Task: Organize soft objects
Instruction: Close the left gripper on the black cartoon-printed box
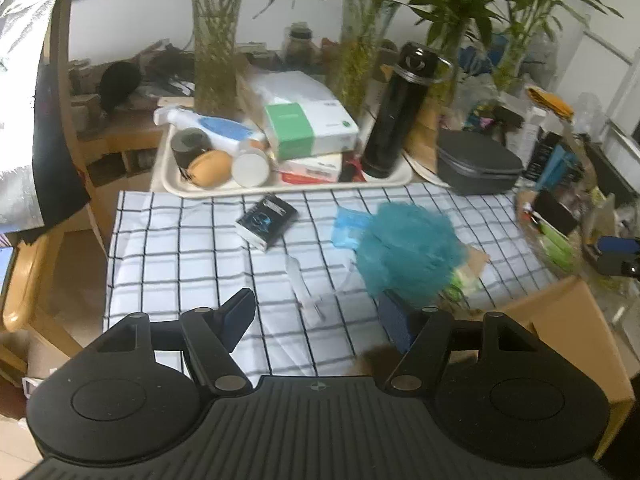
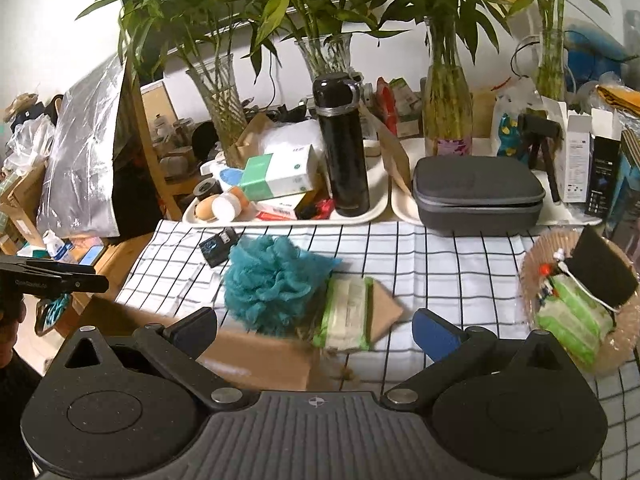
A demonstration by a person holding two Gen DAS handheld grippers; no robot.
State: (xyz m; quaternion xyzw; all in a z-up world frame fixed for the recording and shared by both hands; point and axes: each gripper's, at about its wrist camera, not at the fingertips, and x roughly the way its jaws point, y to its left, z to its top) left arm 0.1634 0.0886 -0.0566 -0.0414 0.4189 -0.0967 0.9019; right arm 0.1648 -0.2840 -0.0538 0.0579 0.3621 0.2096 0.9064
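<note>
A teal mesh bath puff lies on the checked cloth, beside a blue packet. My left gripper is open just short of it. Its right finger is close under the puff and nothing sits between the pads. In the right wrist view the puff rests against a green pack of wipes on a brown card. My right gripper hangs open in front of them, above a cardboard box, holding nothing.
A small black box and a clear wrapper lie on the cloth. Behind stand a cream tray of boxes, a black flask, a grey case and glass vases. A woven basket with wipes sits at right.
</note>
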